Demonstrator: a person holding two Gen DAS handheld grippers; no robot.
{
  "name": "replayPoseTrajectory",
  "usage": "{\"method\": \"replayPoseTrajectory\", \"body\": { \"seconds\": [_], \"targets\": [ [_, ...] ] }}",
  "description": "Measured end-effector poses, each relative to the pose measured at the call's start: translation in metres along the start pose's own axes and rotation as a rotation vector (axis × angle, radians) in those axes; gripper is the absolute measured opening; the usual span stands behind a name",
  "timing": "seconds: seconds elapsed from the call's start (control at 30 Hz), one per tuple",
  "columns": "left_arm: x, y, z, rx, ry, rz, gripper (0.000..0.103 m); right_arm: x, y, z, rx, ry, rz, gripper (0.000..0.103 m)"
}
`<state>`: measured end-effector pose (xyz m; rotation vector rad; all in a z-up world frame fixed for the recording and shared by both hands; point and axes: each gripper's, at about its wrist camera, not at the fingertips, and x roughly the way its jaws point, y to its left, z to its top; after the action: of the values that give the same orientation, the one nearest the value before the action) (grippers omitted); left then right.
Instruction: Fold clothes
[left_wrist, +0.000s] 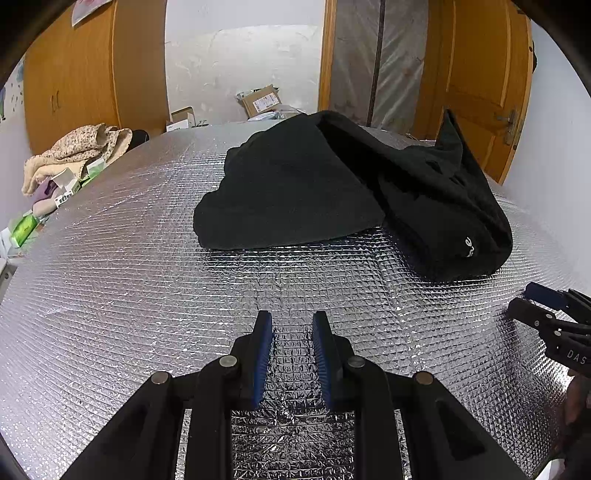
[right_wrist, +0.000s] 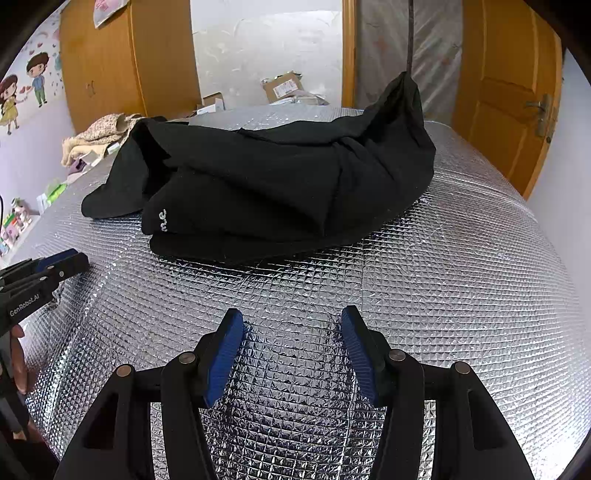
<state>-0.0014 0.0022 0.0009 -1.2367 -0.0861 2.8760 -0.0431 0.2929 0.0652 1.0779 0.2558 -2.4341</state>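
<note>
Holding both tools low over foil-covered tabletop (left_wrist: 110, 295), nothing gripped. My left tool (left_wrist: 291, 321): jaws partly apart, only foil between pads. My right tool (right_wrist: 291, 319): jaws spread wider, also empty. Beyond both, black garment (right_wrist: 258, 177) lies crumpled mid-tabletop, bunched layers, one corner poking up, small white lettering on near fold. Judging step: folding not yet begun, approach pending. Next move calls for reaching forward, pinching near hem at two spots, spreading flat before first fold. Far side: cardboard boxes (left_wrist: 260, 101), wooden door (right_wrist: 513, 96).
</note>
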Motion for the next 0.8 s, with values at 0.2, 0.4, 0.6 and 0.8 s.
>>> {"method": "replayPoseTrajectory", "body": {
  "seconds": [0.2, 0.4, 0.6, 0.8],
  "targets": [
    [-0.0008, -0.0006, 0.0, 0.009, 0.0, 0.011, 0.023, 0.0001, 0.001, 0.0, 0.001, 0.0, 0.003, 0.058],
    [0.0, -0.0046, -0.0003, 0.014, 0.0, 0.019, 0.023, -0.0002, 0.0016, 0.0007, 0.006, -0.001, 0.008, 0.058],
    [0.0005, -0.0058, -0.0001, 0.012, 0.0, 0.018, 0.023, 0.0, 0.0012, 0.0008, 0.006, -0.001, 0.009, 0.058],
    [0.0005, -0.0081, 0.0004, 0.02, 0.0, 0.029, 0.023, 0.0015, -0.0022, 0.0011, 0.008, -0.001, 0.01, 0.058]
  ]
}}
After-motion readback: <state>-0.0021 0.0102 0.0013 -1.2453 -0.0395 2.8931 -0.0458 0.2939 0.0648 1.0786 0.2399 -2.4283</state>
